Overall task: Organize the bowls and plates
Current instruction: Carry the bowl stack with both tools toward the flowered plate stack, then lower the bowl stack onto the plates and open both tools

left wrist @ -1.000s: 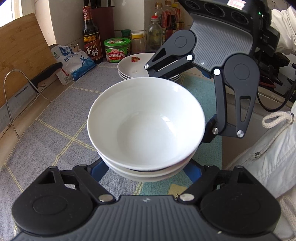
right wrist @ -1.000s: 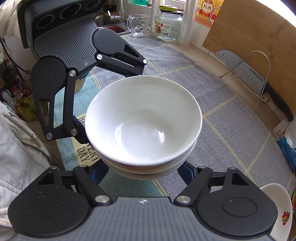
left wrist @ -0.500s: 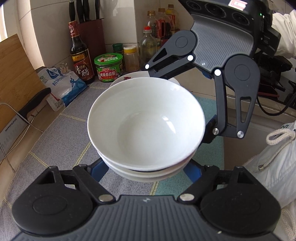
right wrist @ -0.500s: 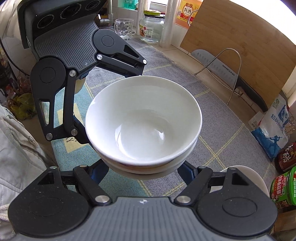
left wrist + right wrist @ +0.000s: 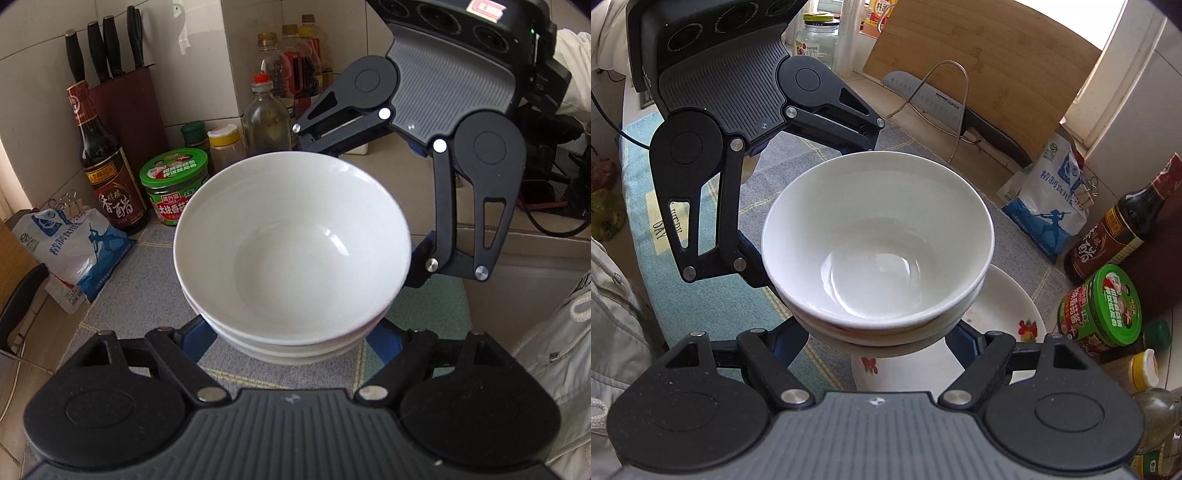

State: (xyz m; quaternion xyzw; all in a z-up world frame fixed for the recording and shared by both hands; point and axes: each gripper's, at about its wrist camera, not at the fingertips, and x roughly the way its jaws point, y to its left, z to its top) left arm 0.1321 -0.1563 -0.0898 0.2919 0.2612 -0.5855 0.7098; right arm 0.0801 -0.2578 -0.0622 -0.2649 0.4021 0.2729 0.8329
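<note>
A stack of white bowls [image 5: 291, 251] hangs above the mat, carried between both grippers. My left gripper [image 5: 291, 343] is shut on the stack's lower bowl, its blue fingers [image 5: 199, 339] pressing both flanks. From the opposite side my right gripper [image 5: 877, 343] is shut on the same stack [image 5: 877, 240]. In the right wrist view, a pile of white plates with a red flower print [image 5: 1008, 317] lies on the mat directly under and beyond the bowls. The bowls hide those plates in the left wrist view.
Along the tiled wall stand a dark vinegar bottle [image 5: 107, 173], a green-lidded jar [image 5: 173, 184], oil bottles [image 5: 266, 114] and a knife block [image 5: 125, 107]. A blue-and-white salt bag [image 5: 70, 251], a cleaver [image 5: 942, 107] and a wooden board [image 5: 979, 66] line the counter's edge. A person's white jacket [image 5: 554, 350] is close by.
Both grippers have carried the bowl stack together across the mat toward the corner with the bottles. The flowered plates now lie under the stack; the grip is unchanged.
</note>
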